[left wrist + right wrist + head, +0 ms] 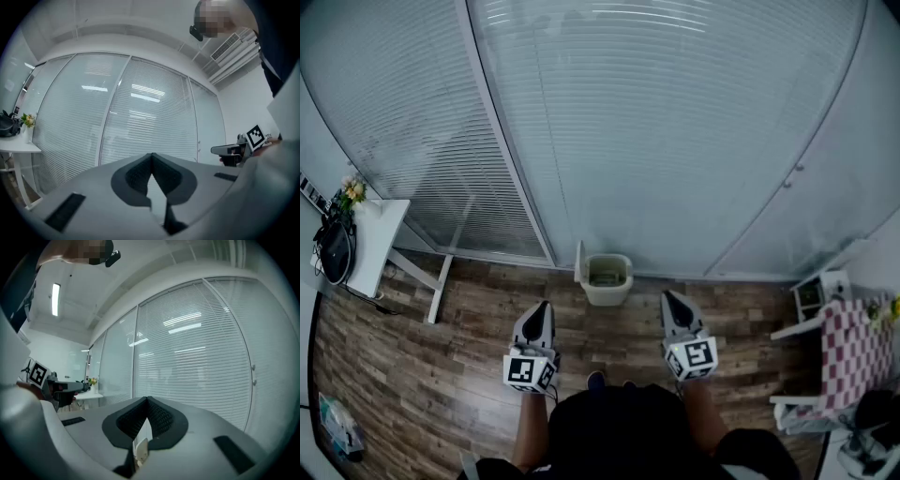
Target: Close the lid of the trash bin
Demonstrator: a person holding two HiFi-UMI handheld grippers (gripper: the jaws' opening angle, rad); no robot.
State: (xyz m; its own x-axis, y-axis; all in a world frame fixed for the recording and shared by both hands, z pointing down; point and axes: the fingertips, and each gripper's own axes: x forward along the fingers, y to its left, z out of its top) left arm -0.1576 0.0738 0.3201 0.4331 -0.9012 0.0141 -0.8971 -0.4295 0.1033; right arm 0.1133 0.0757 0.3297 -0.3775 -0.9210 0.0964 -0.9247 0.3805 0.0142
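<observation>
A small beige trash bin [607, 280] stands on the wooden floor against the glass wall. Its lid [579, 262] is raised upright on the bin's left side. My left gripper [544, 307] is held level, short of the bin and to its left, jaws shut on nothing. My right gripper [667, 298] is level too, short of the bin and to its right, its tips together and empty. In the left gripper view the jaws [151, 154] meet at a point. The right gripper view shows its jaws [147, 399] touching, with a pale sliver of the bin [140, 449] below them.
A white table [382, 246] with flowers [352, 191] and a black object [336, 251] stands at the left. A red-checked cloth [853, 354] and a white shelf [812, 294] are at the right. Blinds behind glass [675, 141] close off the far side.
</observation>
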